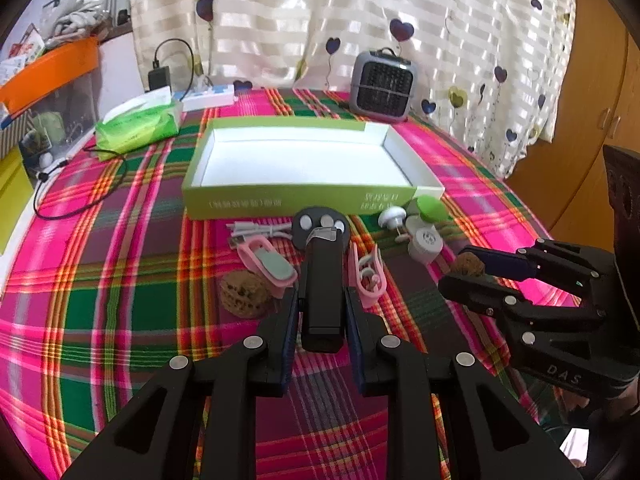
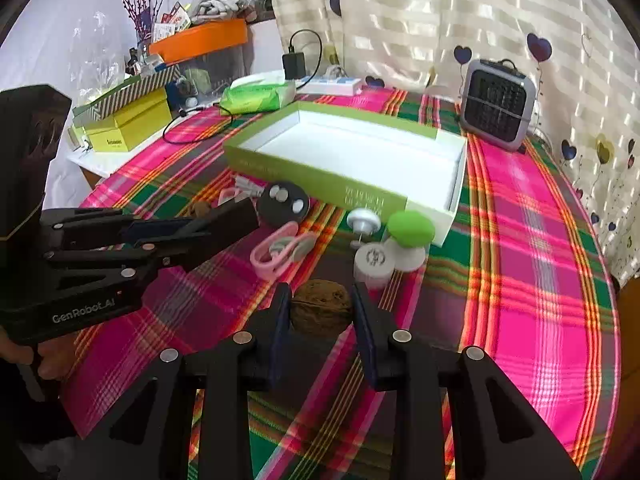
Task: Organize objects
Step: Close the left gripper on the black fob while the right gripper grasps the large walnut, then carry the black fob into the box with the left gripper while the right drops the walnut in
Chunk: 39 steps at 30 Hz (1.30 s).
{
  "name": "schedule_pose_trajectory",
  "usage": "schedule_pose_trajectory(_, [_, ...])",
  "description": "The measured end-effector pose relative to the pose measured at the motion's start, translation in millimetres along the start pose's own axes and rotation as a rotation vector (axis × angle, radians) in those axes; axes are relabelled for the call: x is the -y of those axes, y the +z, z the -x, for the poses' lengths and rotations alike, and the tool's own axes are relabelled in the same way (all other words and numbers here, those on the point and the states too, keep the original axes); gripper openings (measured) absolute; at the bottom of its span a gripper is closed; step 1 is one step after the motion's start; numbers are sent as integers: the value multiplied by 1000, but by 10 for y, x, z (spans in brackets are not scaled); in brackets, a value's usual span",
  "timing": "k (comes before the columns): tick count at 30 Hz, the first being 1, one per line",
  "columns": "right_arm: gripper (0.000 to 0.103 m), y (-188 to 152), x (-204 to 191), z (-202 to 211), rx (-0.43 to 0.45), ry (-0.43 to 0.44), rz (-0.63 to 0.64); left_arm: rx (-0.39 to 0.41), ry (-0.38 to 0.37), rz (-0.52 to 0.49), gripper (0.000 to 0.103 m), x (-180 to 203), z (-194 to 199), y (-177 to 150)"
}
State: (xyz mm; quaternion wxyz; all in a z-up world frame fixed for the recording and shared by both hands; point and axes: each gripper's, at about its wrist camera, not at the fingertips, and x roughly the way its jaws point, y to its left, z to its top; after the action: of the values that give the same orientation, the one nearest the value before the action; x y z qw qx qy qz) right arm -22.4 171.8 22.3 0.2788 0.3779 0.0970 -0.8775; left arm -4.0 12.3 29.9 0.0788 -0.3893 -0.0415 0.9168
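Note:
My left gripper (image 1: 322,308) is shut on a black bar-shaped device (image 1: 322,288) whose far end carries a round black head with white discs (image 1: 320,224). My right gripper (image 2: 320,312) is shut on a brown walnut (image 2: 320,308); it shows in the left wrist view (image 1: 468,266) too. An empty green box with a white inside (image 1: 304,160) lies beyond. A second walnut (image 1: 244,294), two pink clips (image 1: 268,266) (image 1: 368,274), a white cable (image 1: 260,232), white round pieces (image 1: 426,242) and a green cap (image 1: 430,206) lie on the plaid tablecloth (image 1: 120,280).
A grey mini heater (image 1: 382,84) stands behind the box. A green tissue pack (image 1: 138,122), a power strip (image 1: 208,96) with a charger and a black cable (image 1: 80,196) lie at the far left. Boxes and an orange-lidded bin (image 2: 200,40) crowd the side shelf.

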Motion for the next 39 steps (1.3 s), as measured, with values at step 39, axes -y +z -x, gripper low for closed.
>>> schedule_pose_trajectory(39, [32, 874, 619, -1050, -74, 8, -78, -44, 56, 7, 21, -303, -1004, 934])
